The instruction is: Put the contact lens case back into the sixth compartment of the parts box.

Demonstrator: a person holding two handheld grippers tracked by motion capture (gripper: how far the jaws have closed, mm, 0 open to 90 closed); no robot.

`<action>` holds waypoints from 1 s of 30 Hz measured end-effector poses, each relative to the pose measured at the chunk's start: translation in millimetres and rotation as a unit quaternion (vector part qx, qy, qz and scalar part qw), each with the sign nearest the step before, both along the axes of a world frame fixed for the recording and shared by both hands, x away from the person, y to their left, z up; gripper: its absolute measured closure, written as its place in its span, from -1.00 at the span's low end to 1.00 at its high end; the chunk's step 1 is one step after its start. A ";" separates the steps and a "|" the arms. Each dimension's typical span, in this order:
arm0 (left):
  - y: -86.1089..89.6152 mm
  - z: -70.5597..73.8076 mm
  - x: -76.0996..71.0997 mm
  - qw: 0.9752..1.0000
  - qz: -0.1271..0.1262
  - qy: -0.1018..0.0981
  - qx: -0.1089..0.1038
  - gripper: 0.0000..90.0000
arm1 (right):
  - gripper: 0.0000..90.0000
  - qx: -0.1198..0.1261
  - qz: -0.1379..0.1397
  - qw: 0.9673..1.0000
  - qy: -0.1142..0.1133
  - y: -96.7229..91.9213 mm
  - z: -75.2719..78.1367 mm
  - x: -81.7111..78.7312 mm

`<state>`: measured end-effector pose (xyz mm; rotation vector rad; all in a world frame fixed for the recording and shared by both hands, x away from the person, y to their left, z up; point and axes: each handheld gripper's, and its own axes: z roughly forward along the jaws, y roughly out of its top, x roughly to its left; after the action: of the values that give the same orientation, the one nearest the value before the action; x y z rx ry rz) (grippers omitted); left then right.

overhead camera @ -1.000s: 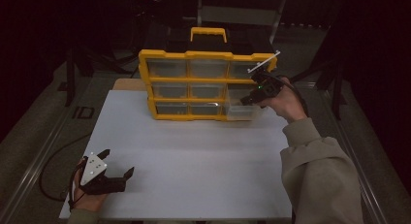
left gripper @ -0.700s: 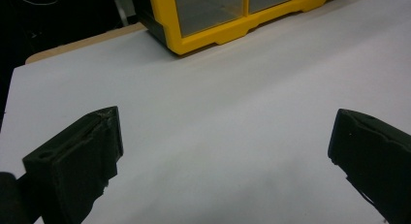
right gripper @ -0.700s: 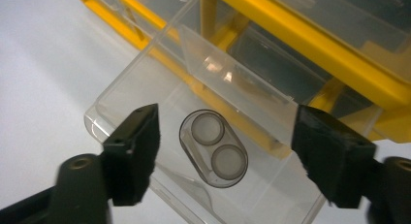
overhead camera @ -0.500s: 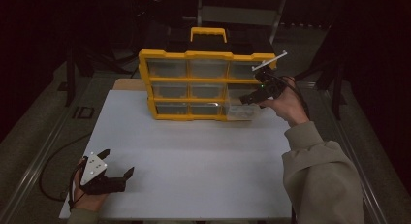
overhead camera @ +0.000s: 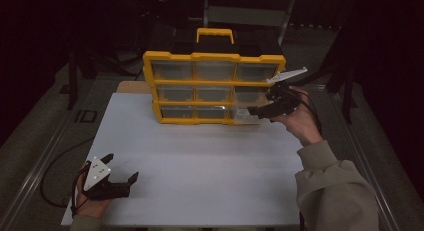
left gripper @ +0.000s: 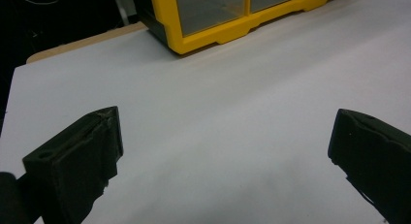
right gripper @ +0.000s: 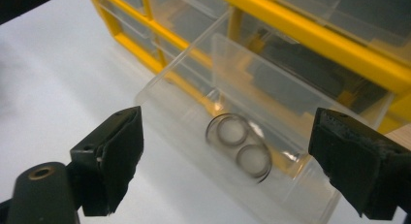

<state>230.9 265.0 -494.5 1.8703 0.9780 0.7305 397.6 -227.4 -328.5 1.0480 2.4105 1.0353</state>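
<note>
While one drawer (right gripper: 232, 151) stands pulled out, two rings (right gripper: 238, 145) (touching) lie inside.

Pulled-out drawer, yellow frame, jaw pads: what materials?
Drawer: clear glossy plastic; you see through it. Organizer frame: opaque yellow plastic, smooth moulded edges. Right gripper pads: matte black, frayed edges, probably foam or rubber.

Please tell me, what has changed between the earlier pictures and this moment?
The right gripper has just been opening its fingers: it let go of the clear drawer, now pulled out of the yellow organizer, and backed off slightly to the right. Nothing is between its fingers now. The left gripper, open, and the organizer stayed in place.
</note>
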 end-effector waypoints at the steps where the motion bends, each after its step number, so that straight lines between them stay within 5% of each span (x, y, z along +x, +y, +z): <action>1: 0.0 0.0 0.1 1.000 0.000 0.000 0.000 -1.00 | -0.72 0.001 0.004 1.000 -0.006 -0.8 -1.0 -3.5; 11: -0.1 -0.1 1.2 1.000 0.000 0.000 -0.001 -1.00 | -0.75 0.032 0.013 0.997 -0.069 -7.9 -10.4 -46.3; 18: 0.0 0.5 2.0 1.000 -0.001 -0.002 -0.003 -1.00 | -0.76 0.037 0.008 0.995 -0.093 -7.1 -36.0 -74.7; 23: 0.2 1.4 2.7 1.000 -0.001 -0.004 -0.004 -1.00 | -0.76 0.028 0.005 0.995 -0.099 -6.9 -58.8 -86.7; 30: 0.4 4.6 3.0 1.000 -0.001 -0.013 -0.005 -1.00 | -0.76 0.041 0.003 0.996 -0.075 -11.6 -93.1 -97.4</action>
<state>233.9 265.4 -489.9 1.8486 0.9610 0.7450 300.2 -239.1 -421.6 0.9520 2.2702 1.1813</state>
